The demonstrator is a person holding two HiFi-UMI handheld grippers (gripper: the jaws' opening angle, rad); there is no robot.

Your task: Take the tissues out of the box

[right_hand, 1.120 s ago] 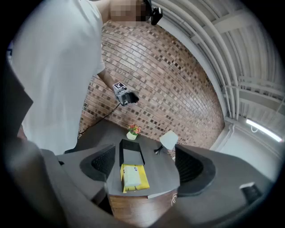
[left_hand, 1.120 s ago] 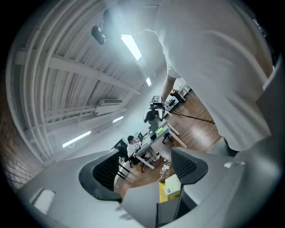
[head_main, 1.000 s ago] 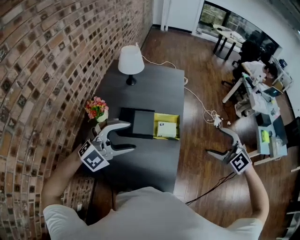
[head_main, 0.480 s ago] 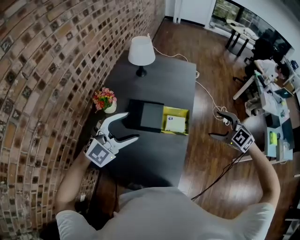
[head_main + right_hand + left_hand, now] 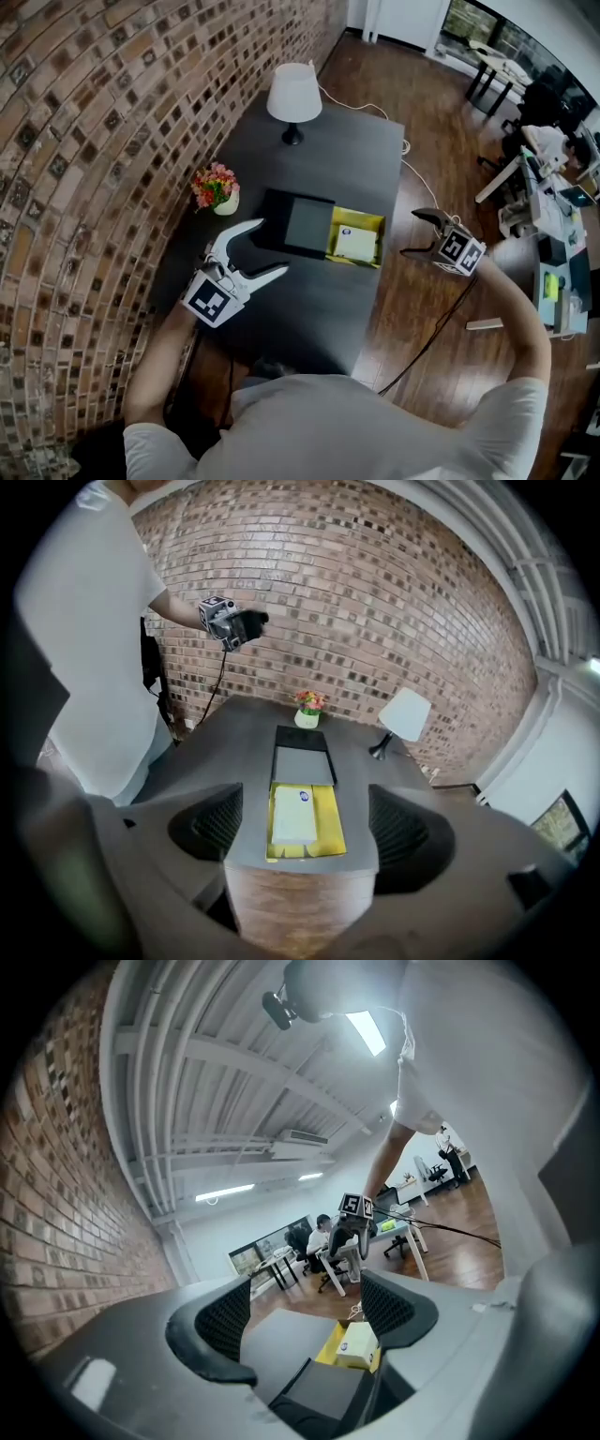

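An open yellow box [image 5: 375, 226] lies near the right edge of the dark table [image 5: 309, 309], with a white tissue packet [image 5: 355, 245] inside it. A black lid with a grey inside [image 5: 307, 225] lies against the box's left side. My left gripper [image 5: 272, 246] hovers open over the table, left of the lid, with nothing between its jaws. My right gripper [image 5: 410, 233] is open and empty just off the table's right edge, pointing at the box. In the right gripper view the box [image 5: 330, 829] and packet [image 5: 294, 815] lie straight ahead between the jaws.
A white lamp [image 5: 293, 94] stands at the table's far end and a small pot of flowers [image 5: 216, 186] by the brick wall [image 5: 84, 141]. A cable [image 5: 427, 337] trails over the wooden floor on the right. Desks and seated people are at the far right.
My right gripper has come in from over the floor to the table's right edge, beside the yellow box. The left gripper has stayed over the table, open.
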